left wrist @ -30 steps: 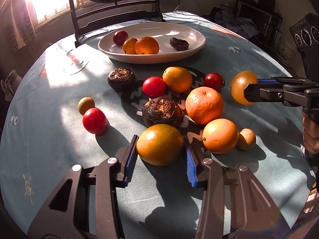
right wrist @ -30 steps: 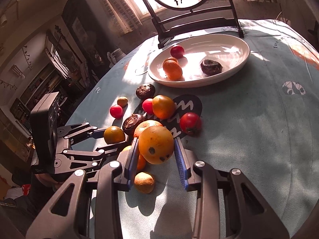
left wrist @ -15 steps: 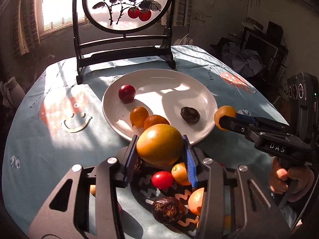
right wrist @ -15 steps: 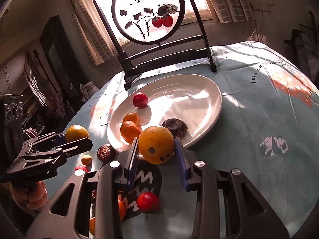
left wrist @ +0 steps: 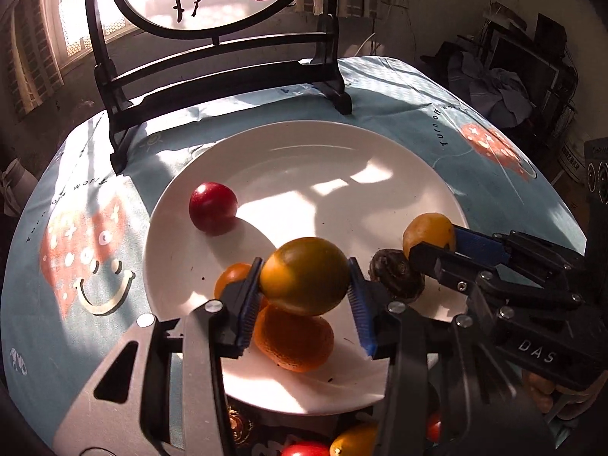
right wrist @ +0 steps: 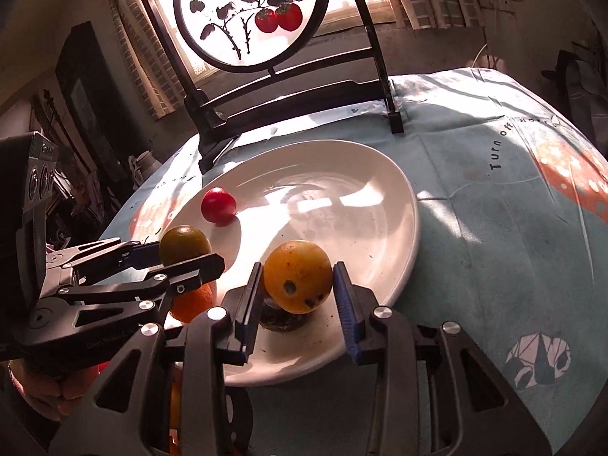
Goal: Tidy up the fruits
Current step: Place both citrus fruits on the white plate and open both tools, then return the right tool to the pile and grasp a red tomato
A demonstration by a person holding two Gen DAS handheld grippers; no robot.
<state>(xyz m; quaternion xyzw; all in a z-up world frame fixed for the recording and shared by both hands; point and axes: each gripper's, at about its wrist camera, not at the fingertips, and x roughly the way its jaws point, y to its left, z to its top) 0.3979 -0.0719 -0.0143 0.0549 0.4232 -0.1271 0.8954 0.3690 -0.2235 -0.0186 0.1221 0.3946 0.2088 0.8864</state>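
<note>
- Our left gripper (left wrist: 304, 298) clamps a greenish orange (left wrist: 305, 276) above the white plate (left wrist: 304, 144)
- Our right gripper (right wrist: 297, 298) clamps a spotted orange (right wrist: 298, 281) over the plate's near edge, above a dark brown fruit (right wrist: 281, 321)

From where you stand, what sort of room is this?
Likely a lived-in home, perhaps a dining room: a round table under a printed cloth, a white plate of fruit, a painted screen before a sunny window, and clutter behind.

Both wrist views close above, facing window, sharing white plate (left wrist: 182, 205) (right wrist: 410, 228)
</note>
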